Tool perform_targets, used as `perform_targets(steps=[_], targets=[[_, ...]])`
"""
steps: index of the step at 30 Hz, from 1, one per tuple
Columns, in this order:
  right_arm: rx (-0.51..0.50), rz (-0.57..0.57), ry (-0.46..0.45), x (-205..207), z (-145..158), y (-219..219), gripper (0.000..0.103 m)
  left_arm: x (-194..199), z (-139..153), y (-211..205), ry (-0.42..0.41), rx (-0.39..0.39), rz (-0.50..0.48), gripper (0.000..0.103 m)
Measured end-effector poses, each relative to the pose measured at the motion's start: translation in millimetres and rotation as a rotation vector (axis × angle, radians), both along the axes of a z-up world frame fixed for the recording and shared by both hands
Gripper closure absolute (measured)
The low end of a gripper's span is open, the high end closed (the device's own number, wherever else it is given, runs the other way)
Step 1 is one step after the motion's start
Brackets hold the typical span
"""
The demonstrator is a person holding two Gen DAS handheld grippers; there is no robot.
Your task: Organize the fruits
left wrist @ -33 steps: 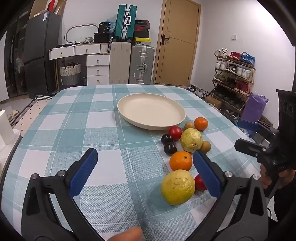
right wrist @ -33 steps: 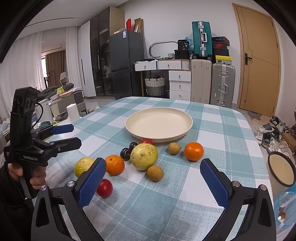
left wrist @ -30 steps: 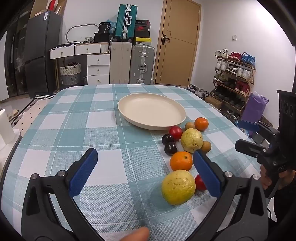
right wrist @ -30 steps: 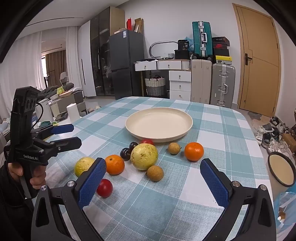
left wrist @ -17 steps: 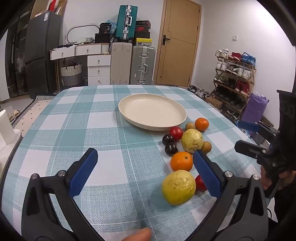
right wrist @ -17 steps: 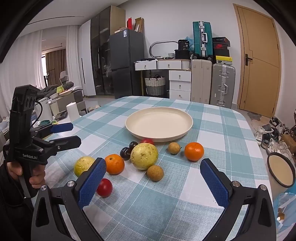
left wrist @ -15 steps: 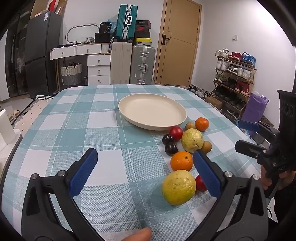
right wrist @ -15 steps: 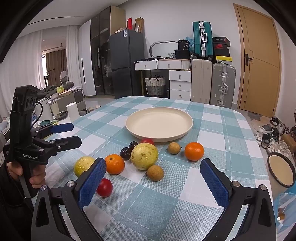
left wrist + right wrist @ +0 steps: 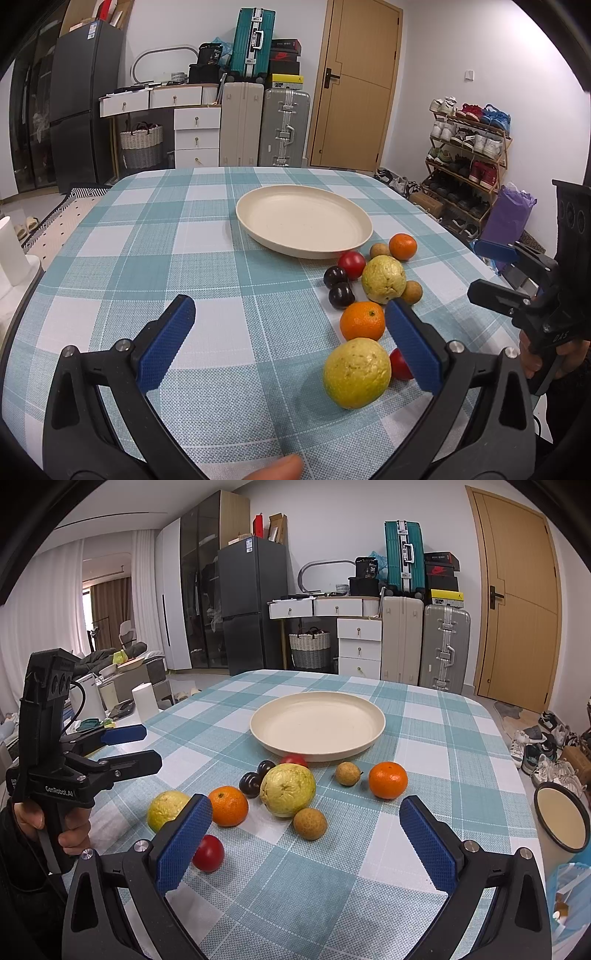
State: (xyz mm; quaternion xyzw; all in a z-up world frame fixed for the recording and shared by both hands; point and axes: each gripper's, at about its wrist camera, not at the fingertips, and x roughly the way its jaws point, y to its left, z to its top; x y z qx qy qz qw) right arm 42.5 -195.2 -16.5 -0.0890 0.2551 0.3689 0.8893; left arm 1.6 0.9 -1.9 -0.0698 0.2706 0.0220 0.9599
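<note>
Fruits lie loose on the checked tablecloth (image 9: 207, 258), all on the near side of the cream plate (image 9: 273, 206), which holds nothing.

Left wrist view: left gripper (image 9: 288, 339) hangs above the cloth, jaws spread wide, nothing between the pads. Nearest piece is a yellow-green guava (image 9: 356, 373), just inside the right-hand pad, with a small red fruit (image 9: 399, 363) tucked behind it and an orange (image 9: 362, 320) just beyond. Two dark plums (image 9: 338, 286) and a second guava (image 9: 383, 279) sit closer to the plate. Right gripper (image 9: 491, 269) shows at the frame's edge, held clear of the table.

Right wrist view: right gripper (image 9: 306, 834) likewise gapes empty over the cloth. A brown longan (image 9: 310, 823) lies between its pads' lines; a mandarin (image 9: 388, 780) sits just ahead.

Judgement: first pick not yet begun. For the near guava, the left gripper should shift rightward to centre it, straddle its widest part and close gently, since round fruit rolls and the neighbours nearly touching it could be nudged.
</note>
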Motion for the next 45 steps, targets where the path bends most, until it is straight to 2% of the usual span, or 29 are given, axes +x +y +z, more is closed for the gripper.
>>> perform_targets(steps=[45], targets=[[0.0, -0.001, 0.007, 0.2, -1.1, -1.8, 0.0, 0.3, -1.8, -2.6, 0.008, -0.003, -0.004, 0.001]])
